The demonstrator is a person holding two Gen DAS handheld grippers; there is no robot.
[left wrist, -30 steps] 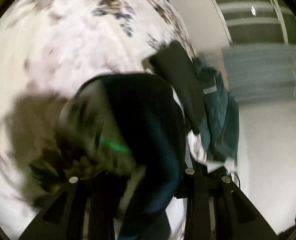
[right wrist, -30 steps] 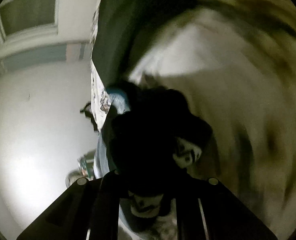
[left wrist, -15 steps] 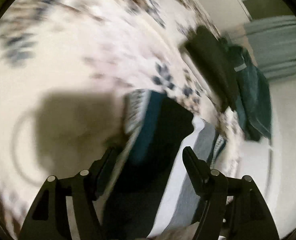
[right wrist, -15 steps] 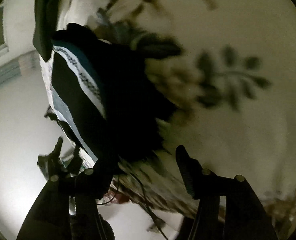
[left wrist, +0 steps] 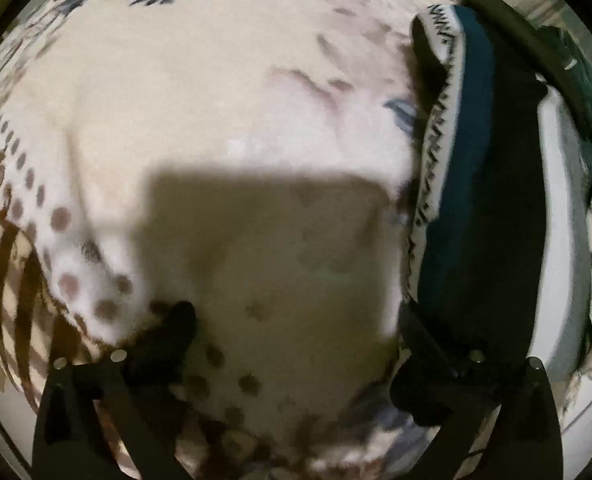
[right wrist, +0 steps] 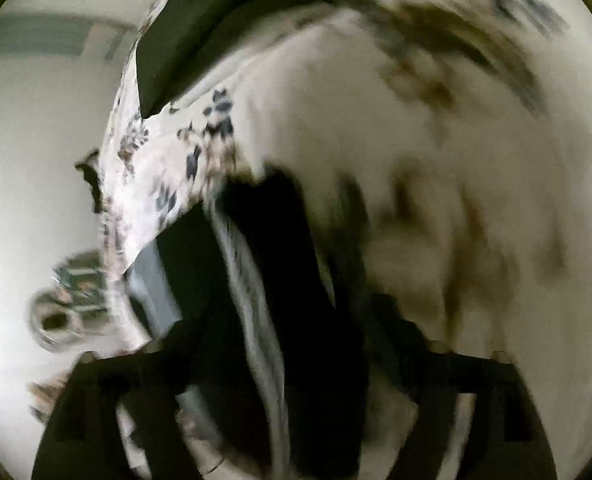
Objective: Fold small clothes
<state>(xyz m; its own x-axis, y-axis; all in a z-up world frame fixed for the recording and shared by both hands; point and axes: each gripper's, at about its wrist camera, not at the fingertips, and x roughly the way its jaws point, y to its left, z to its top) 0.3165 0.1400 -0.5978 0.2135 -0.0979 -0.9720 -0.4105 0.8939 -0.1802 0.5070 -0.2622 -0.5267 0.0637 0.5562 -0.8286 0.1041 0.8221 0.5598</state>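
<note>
**A:** Floral bedspread (left wrist: 232, 92) fills the left wrist view: cream ground, blue-grey flowers near the top, brown dots and stripes at the left edge. Lighting is dim. What do the jaws show?

**B:** Left gripper (left wrist: 296, 324) is spread wide, jaws have just been opening. Nothing between them, only bare bedspread and a blocky shadow. Right-hand fingertip (left wrist: 411, 320) sits at the lower edge of the folded garment (left wrist: 495, 200); contact can't be confirmed.

**A:** Describe the garment.

**B:** Dark fabric, teal band, white border with a black zigzag pattern. Lies on the bedspread at the right of the view, running top to bottom. A pale grey piece (left wrist: 563, 240) lies against its far side. Beyond that, a dark flat item (left wrist: 507, 24) and a teal cloth (left wrist: 591, 92) at the bed edge.

**A:** Right side?

**B:** Right wrist view is badly motion-blurred. Right gripper (right wrist: 284, 344) also reads as spread, jaws have just been opening. The same dark garment (right wrist: 280, 260), with its white stripe, lies between the fingers, but I see no pinch on it; the pads stand off to either side.

**A:** Surroundings there?

**B:** Bedspread edge (right wrist: 156, 168) drapes at left, a dark flat piece (right wrist: 200, 32) at the top, and pale floor (right wrist: 28, 152) beyond. A round blurred object (right wrist: 64, 312) is on the floor; can't identify it.
</note>
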